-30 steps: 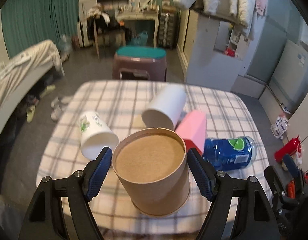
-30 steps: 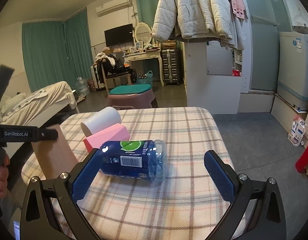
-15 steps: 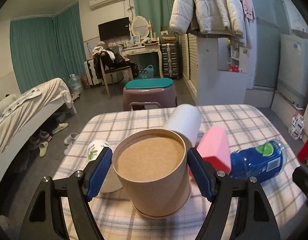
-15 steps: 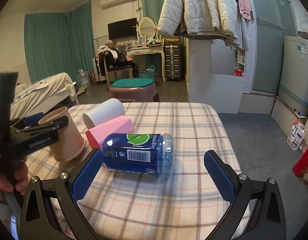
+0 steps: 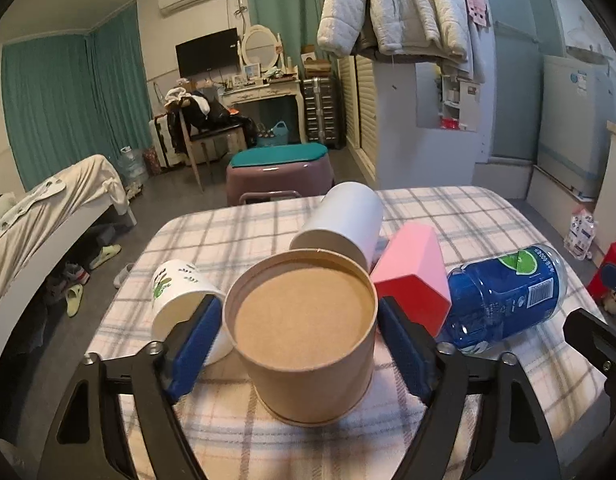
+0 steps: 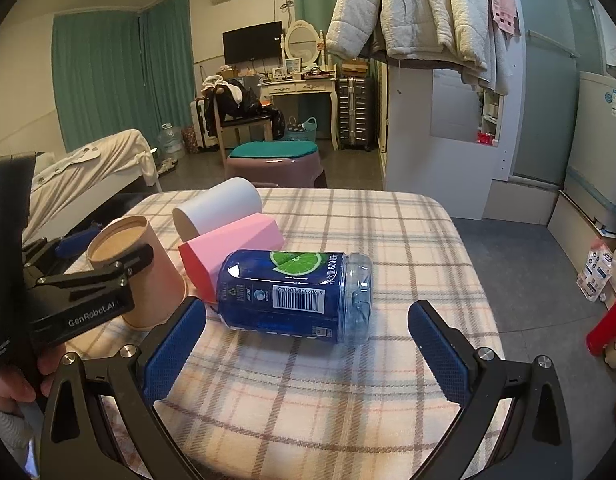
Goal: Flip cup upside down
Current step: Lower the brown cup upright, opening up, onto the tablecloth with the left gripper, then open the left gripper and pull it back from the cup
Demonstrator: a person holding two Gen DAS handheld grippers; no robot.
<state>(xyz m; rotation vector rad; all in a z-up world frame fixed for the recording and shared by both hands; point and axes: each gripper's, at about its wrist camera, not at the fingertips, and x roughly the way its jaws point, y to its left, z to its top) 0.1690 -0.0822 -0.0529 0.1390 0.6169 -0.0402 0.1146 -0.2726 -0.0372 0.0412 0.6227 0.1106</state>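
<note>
A brown paper cup [image 5: 304, 336] stands upside down on the checked tablecloth [image 5: 244, 240], its flat base facing up. My left gripper [image 5: 300, 344] has its blue pads against both sides of the cup, shut on it. The cup also shows in the right wrist view [image 6: 136, 268] at the left, with the left gripper's black body across it. My right gripper [image 6: 304, 352] is open and empty, low over the cloth just in front of a blue bottle [image 6: 296, 292].
A white cup [image 5: 340, 220] lies on its side behind the brown cup. A pink box [image 5: 412, 272] and the blue bottle [image 5: 504, 292] lie to the right. A small printed white cup [image 5: 184, 296] lies at the left. The table's edges fall off on all sides.
The left gripper has brought the brown cup down from a lifted, tilted hold to stand base-up on the cloth. The right gripper has stayed nearly still.
</note>
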